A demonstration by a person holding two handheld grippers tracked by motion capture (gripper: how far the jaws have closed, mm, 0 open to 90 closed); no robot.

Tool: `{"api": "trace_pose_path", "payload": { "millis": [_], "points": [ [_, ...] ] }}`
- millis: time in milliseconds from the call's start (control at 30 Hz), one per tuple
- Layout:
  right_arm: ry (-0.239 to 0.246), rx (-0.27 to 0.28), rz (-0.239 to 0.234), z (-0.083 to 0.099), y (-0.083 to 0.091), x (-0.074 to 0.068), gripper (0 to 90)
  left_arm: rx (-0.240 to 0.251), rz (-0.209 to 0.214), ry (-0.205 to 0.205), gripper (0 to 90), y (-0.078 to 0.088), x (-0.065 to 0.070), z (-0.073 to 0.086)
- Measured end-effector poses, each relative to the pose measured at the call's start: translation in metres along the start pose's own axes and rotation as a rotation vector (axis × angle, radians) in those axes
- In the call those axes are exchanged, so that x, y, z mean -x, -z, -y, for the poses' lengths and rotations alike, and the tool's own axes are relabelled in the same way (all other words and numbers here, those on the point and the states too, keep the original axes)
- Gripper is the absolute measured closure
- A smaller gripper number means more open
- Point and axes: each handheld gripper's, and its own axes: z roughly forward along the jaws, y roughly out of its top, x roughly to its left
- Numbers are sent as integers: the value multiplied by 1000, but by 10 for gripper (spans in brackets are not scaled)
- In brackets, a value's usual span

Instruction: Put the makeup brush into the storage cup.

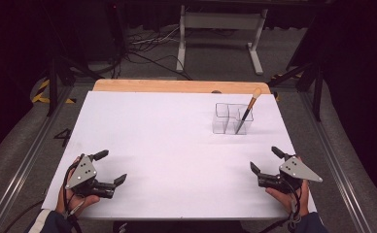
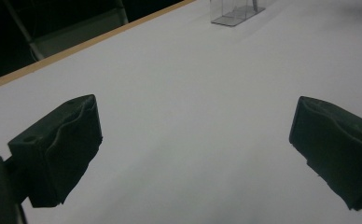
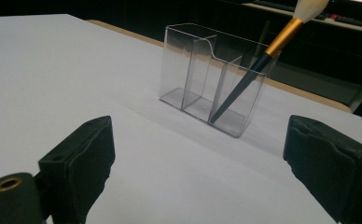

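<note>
A clear plastic organiser (image 1: 231,118) with three compartments stands upright at the back right of the white table top (image 1: 167,141). A make-up brush (image 1: 246,112) with a dark handle, gold ferrule and pale bristles leans in its right-hand compartment, bristles up. In the right gripper view the organiser (image 3: 207,88) and brush (image 3: 263,58) stand ahead of the wide-apart jaws. My left gripper (image 1: 110,167) rests open near the front left, nothing between its jaws. My right gripper (image 1: 265,158) rests open near the front right, empty too. The organiser's corner (image 2: 237,11) shows far off in the left gripper view.
A wooden strip (image 1: 177,86) runs along the table's far edge. Behind it stand a white desk frame (image 1: 220,29) and loose cables (image 1: 143,48) on the floor. Metal rails (image 1: 26,155) flank the table on both sides.
</note>
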Motion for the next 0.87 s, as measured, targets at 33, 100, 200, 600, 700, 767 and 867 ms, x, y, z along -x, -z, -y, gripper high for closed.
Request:
{"api": "trace_pose_path", "payload": {
  "millis": [33, 100, 200, 600, 700, 767, 867],
  "points": [
    [-14, 2, -13, 0, 0, 0, 99, -3, 2, 0, 31, 0, 0, 0],
    [-38, -2, -39, -1, -1, 1, 93, -6, 4, -4, 31, -1, 1, 0],
    [-39, -2, -37, -1, 0, 1, 93, -11, 5, -13, 31, 0, 2, 0],
    [-37, -4, -16, 2, 8, 2, 90, -20, 20, -24, 31, -12, 2, -4],
    [-41, -3, -5, 3, 11, 4, 88, -25, 23, -25, 31, -15, 1, -4],
    [-53, -3, 4, 3, 14, 5, 86, -22, 25, -19, 31, -15, 1, -4],
    [-59, -2, 5, 3, 14, 5, 86, -20, 19, -11, 31, -14, 0, -4]
  ]
}}
